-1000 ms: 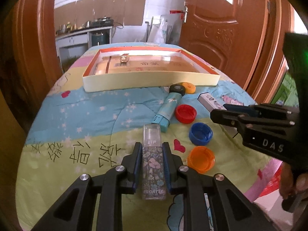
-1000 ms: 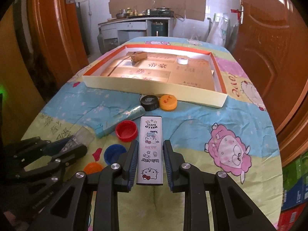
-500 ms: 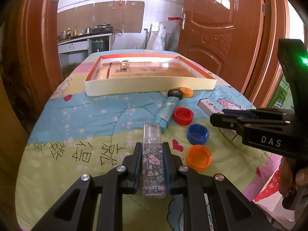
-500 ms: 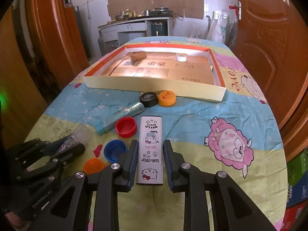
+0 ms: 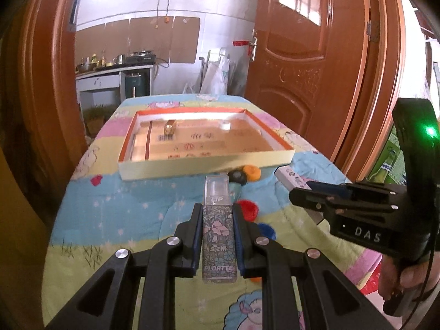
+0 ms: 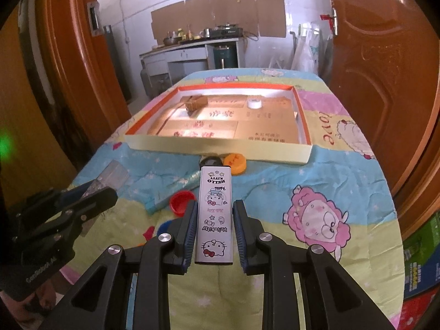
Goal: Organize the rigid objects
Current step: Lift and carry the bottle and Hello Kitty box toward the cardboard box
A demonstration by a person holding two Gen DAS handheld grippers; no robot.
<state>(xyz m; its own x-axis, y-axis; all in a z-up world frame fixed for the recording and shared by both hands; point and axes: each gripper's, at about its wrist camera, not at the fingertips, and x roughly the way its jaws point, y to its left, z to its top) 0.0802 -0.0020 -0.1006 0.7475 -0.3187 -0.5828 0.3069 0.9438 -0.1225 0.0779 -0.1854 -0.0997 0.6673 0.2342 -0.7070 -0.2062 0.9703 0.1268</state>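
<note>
Caps (image 5: 248, 209) lie half hidden behind the floral tube (image 5: 219, 231) and tin (image 6: 214, 216) that the jaws clamp.

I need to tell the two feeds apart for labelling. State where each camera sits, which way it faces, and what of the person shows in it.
Left wrist view: sits on the left claw, facing forward and down over the quilt toward the tray; its fingers clamp a floral lip tube; the right claw and a hand show at right.
Right wrist view: sits on the right claw, facing the same tray; it clamps a Hello Kitty case; the left claw shows at left.
Shared: tray, orange cap, red cap.
</note>
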